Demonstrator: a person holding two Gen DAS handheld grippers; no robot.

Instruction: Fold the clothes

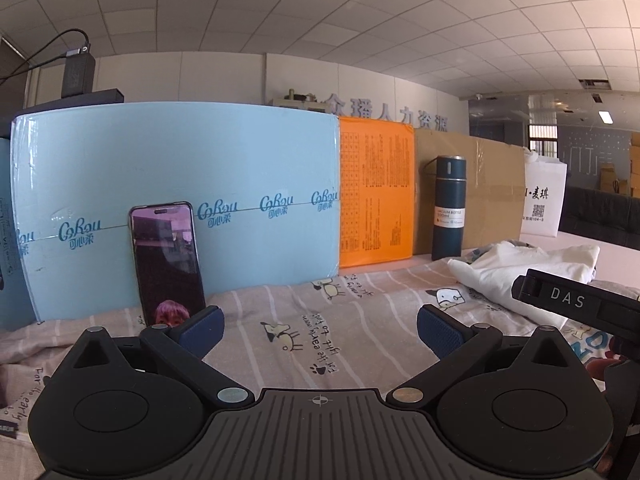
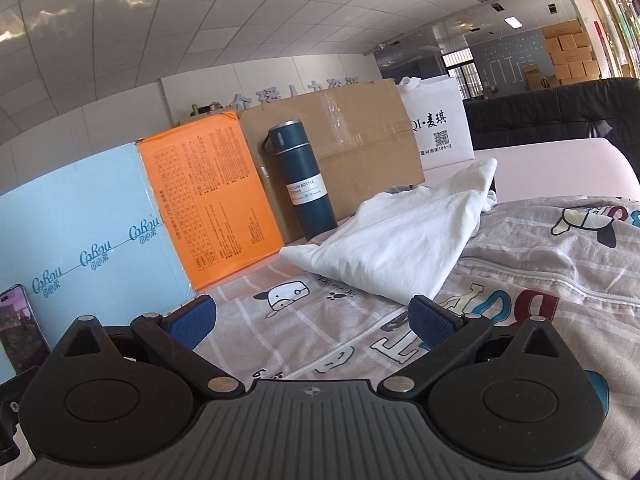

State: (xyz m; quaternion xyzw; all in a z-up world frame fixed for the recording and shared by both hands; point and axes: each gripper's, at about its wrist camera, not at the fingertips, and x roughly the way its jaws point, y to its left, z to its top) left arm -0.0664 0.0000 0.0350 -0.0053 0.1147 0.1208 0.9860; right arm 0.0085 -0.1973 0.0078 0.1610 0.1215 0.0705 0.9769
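White garment [image 2: 394, 246] lying crumpled in a loose heap on the cartoon-print sheet [image 2: 560, 280], centre-right of the right wrist frame; in the left wrist frame it is sitting at the right edge [image 1: 520, 268]. Nothing is gripping it.

Right hand-held gripper [image 2: 312, 320] hovering low in frame, fingers spread wide, blue pads [image 2: 434, 322] holding nothing; the right pad is sitting just below the garment's near edge. Left hand-held gripper [image 1: 320, 330] likewise spread apart and holding nothing, over bare sheet, garment well off to its right.

Behind the garment, a dark blue vacuum bottle [image 2: 302, 182] standing upright against a cardboard box [image 2: 360, 140]. Orange box [image 2: 212, 204] and light blue box [image 2: 92, 232] lining up leftward. White paper bag [image 2: 438, 124] standing upper right. Phone [image 1: 168, 264] leaning upright against the light blue box.
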